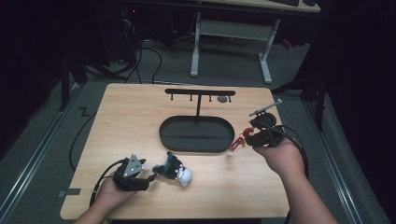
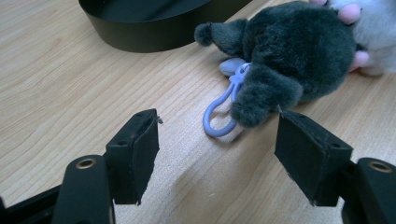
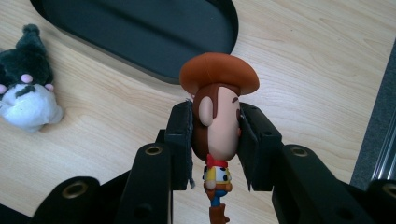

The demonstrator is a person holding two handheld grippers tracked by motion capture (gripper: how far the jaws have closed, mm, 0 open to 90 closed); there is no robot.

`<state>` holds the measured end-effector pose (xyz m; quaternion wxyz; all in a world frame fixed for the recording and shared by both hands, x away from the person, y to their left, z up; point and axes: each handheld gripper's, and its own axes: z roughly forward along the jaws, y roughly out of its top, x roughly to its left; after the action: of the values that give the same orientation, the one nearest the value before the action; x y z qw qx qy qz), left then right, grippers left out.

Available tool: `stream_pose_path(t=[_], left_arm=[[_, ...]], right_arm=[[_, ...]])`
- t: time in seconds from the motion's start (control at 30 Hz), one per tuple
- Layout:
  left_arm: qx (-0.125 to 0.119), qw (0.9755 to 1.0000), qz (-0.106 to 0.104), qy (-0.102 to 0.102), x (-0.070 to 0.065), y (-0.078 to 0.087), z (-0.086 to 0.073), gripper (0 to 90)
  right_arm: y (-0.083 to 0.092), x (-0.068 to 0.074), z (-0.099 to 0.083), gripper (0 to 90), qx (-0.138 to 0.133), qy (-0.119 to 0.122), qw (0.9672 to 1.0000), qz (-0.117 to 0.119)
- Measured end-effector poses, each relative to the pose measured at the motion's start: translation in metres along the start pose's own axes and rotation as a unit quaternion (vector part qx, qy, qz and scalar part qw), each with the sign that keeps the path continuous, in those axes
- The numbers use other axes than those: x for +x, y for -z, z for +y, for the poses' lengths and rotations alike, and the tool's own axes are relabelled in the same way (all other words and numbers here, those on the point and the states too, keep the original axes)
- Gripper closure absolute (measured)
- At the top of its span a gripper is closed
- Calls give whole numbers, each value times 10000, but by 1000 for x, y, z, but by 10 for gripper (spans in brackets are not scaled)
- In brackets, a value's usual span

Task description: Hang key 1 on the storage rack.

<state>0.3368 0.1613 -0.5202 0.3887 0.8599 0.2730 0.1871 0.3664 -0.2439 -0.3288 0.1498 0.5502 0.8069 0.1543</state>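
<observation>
In the high view the cowboy figure [image 1: 239, 142] is seen pinched by the right gripper [image 1: 251, 134] just beside the black tray [image 1: 196, 144], in the left gripper view the left gripper [image 2: 217, 154] is held spread just short of the plush toy [image 2: 289, 51], whose lilac clip [image 2: 223, 114] could be pushed away, and in the right gripper view the round head is clamped, perhaps loosely enough to slip.

Dim room, grey floor [image 1: 42, 135], white-legged desk [image 1: 233, 28] behind.

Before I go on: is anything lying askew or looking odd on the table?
The plush toy lies tipped on its side, its blue clip flat on the table. The cowboy figure is clamped by the head in the right gripper, body dangling. Nothing looks damaged.
</observation>
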Motion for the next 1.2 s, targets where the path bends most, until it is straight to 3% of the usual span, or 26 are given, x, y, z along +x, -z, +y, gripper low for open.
stream_pose_path(t=[0.3,0.37,0.83,1.2], left_arm=[[2,10000,0,-6,0,0,0,308],[14,10000,-5,-3,1,0,0,309],[-12,10000,-47,-14,1,-4,3,310],[-5,9999,113,118,5,4,-4,311]], right_arm=[[2,7,13,677,357,227,9990,107],[6,9,21,677,550,227,9981,163],[19,-1,50,678,475,123,9987,113],[15,-5,64,678,357,78,9993,94]])
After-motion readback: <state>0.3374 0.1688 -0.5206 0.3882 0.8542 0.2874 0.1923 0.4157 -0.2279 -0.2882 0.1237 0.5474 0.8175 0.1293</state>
